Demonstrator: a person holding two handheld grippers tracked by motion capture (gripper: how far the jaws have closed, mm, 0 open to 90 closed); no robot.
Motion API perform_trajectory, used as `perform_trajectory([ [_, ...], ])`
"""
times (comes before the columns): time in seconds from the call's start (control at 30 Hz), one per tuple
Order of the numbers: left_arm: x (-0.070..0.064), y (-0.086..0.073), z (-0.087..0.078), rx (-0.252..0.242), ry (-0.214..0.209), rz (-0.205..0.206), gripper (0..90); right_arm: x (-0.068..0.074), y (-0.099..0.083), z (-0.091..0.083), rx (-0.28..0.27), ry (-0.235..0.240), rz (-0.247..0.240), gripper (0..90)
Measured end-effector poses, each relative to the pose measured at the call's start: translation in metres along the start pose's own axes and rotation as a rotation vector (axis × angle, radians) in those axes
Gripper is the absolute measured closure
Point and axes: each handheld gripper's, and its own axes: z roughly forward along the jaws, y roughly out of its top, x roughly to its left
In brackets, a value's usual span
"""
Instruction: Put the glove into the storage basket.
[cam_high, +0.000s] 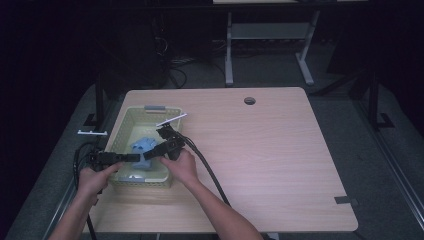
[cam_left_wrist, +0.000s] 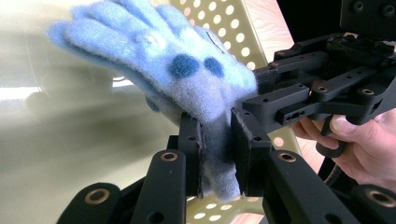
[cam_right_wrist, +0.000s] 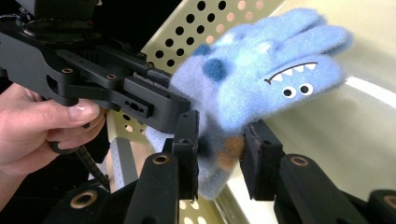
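A fuzzy blue glove (cam_high: 142, 145) with dark blue spots and a monster face hangs inside a pale green perforated basket (cam_high: 126, 118) at the table's left. Both grippers hold it at the cuff. In the left gripper view, my left gripper (cam_left_wrist: 217, 161) is shut on the glove (cam_left_wrist: 187, 70), with the basket wall (cam_left_wrist: 224, 23) behind. In the right gripper view, my right gripper (cam_right_wrist: 222, 158) is shut on the cuff below the glove's face (cam_right_wrist: 280, 79). From above, the left gripper (cam_high: 138, 158) and right gripper (cam_high: 149, 153) meet over the basket's near half.
A thin white strip (cam_high: 171, 120) lies across the basket's far right corner. The wooden table (cam_high: 270, 160) has a round hole (cam_high: 249, 100) at the back and grey tape (cam_high: 346, 201) near its right front corner. Cables trail from both grippers.
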Motion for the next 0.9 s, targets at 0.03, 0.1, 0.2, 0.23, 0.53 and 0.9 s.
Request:
perform_trajectory([
  [0.03,0.001,0.000,0.001,0.002,0.010,0.005,74.7,0.000,0.000,-0.001,0.002,-0.011,0.000,68.9],
  [0.1,0.001,0.001,0.001,0.002,0.009,0.008,74.8,0.000,0.000,-0.004,0.003,-0.022,-0.009,68.9],
  [0.2,0.000,0.001,0.002,0.017,0.036,0.012,74.7,0.000,0.000,-0.009,-0.002,-0.028,-0.010,68.6],
  [0.23,-0.001,0.002,0.002,0.023,0.052,0.018,74.8,0.000,0.000,-0.010,-0.004,-0.026,-0.014,68.0],
  [0.53,-0.010,0.008,0.014,0.126,0.189,0.051,74.6,0.007,-0.001,-0.019,-0.021,-0.017,-0.036,67.8],
  [0.9,-0.012,0.012,0.017,0.162,0.291,0.039,58.2,0.007,-0.004,-0.032,-0.033,-0.018,-0.045,66.1],
])
